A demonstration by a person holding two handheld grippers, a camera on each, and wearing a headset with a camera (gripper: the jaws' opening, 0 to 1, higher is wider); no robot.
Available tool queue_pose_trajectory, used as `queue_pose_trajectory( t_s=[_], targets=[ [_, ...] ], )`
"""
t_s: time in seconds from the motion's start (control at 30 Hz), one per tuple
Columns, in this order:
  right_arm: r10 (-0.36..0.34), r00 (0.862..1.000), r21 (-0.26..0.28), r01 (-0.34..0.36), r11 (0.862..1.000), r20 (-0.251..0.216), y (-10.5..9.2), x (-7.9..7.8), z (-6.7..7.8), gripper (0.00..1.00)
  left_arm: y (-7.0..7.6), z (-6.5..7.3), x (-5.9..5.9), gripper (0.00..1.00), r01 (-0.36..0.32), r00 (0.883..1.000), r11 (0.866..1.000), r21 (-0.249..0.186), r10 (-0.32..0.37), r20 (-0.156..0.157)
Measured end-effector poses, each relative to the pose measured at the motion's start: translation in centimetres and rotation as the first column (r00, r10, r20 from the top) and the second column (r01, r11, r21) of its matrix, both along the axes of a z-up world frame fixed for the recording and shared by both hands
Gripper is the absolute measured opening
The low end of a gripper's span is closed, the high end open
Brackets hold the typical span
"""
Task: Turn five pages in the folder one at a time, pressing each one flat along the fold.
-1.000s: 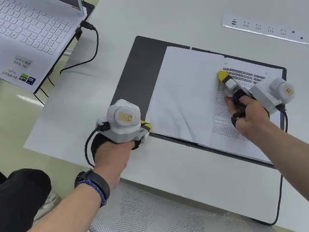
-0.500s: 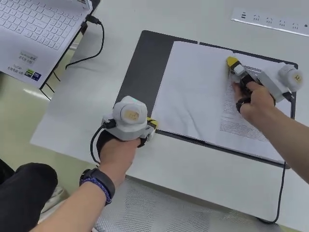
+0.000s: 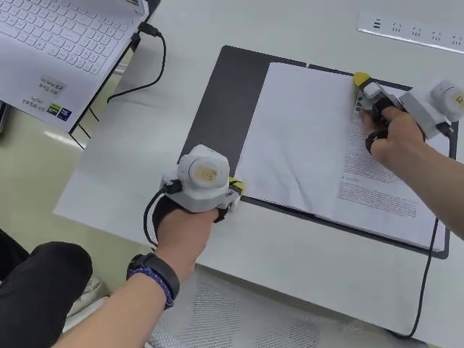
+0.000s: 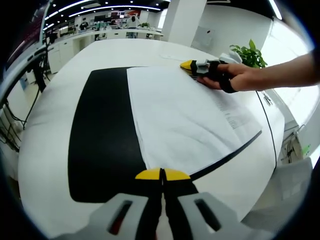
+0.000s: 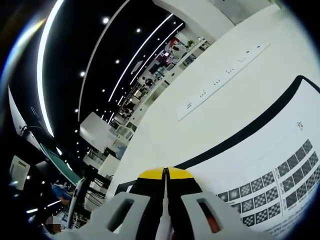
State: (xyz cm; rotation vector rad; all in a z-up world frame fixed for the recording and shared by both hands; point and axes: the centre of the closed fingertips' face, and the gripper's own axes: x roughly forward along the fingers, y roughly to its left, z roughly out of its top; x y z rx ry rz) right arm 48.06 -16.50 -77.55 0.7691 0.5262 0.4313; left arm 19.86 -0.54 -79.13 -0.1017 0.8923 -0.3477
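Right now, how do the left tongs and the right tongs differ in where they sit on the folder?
The left tongs rest at the near edge of the folder, by the blank page; the right tongs sit near its far edge, at the fold beside the printed page. Both are shut.

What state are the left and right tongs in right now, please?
Left tongs: closed, nothing seen between them, at the near edge of the folder.
Right tongs: closed, nothing seen between them, near the top of the fold.
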Motion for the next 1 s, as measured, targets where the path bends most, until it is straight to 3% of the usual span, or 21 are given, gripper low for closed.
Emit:
queue_pose_trajectory(
  t_s=[0.13,0.23,0.33,0.43,0.57,0.8,1.0],
  targets=[
    [0.018,1.0,0.0,-0.018,1.0,0.0,0.0,-0.4,-0.1,0.0,0.0,0.0,0.0,0.0,0.004,1.0,1.0,0.007,-0.004,0.003],
    [0.078,0.997,-0.008,-0.078,0.997,0.019,0.6,-2.0,0.1,0.0,0.0,0.0,0.0,0.0,0.004,1.0,1.0,0.004,-0.004,0.005],
    [0.084,0.996,0.019,-0.085,0.996,0.01,0.5,-3.0,0.2,0.0,0.0,0.0,0.0,0.0,0.007,1.0,1.0,0.008,-0.007,0.005],
    [0.116,0.993,-0.009,-0.116,0.993,0.024,1.0,-4.5,0.6,0.0,0.0,0.0,0.0,0.0,0.01,1.0,1.0,0.012,-0.01,0.004],
    [0.12,0.993,-0.005,-0.12,0.993,0.024,1.4,-6.3,1.4,0.0,0.0,-0.1,0.0,0.0,0.012,1.0,1.0,0.011,-0.012,0.008],
    [0.143,0.989,-0.031,-0.142,0.989,0.027,1.3,-7.4,1.0,0.0,0.0,0.0,0.0,0.0,0.01,1.0,1.0,0.019,-0.01,0.02],
    [0.138,0.99,-0.015,-0.137,0.99,0.03,1.6,-10.1,1.9,0.0,0.0,0.0,0.0,0.0,0.003,1.0,1.0,0.02,-0.004,0.024]
  ],
)
